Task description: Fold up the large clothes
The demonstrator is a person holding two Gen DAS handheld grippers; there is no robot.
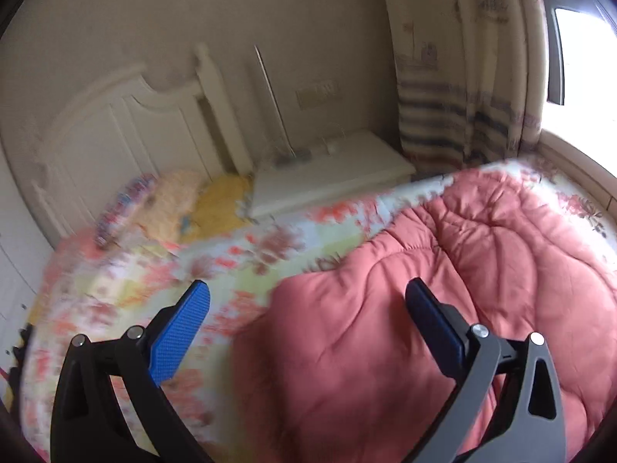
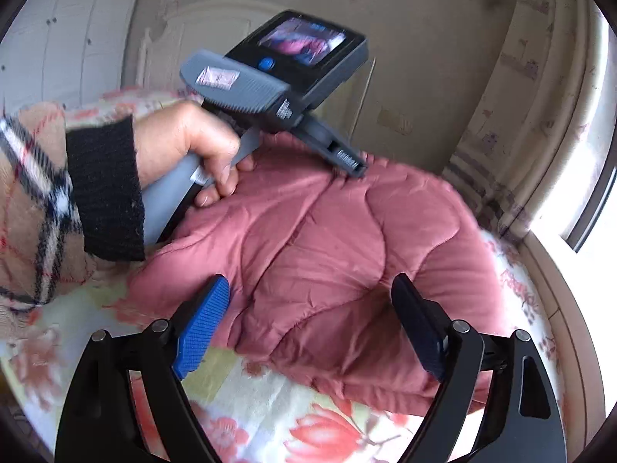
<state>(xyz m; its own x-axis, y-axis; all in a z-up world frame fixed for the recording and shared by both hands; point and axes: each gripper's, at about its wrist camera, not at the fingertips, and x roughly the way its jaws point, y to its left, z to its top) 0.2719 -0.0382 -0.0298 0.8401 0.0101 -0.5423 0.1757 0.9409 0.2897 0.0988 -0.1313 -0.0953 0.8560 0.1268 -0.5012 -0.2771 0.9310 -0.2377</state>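
Motion is blurring the pillows (image 1: 154, 208) and floral bedsheet (image 1: 127, 289); the left hand (image 2: 185, 142) and its device are hiding the pink quilted coat's (image 2: 347, 262) far edge.

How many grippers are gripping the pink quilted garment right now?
0. The left gripper and right gripper hover open above the pink quilted garment; nothing sits between either pair of jaws.
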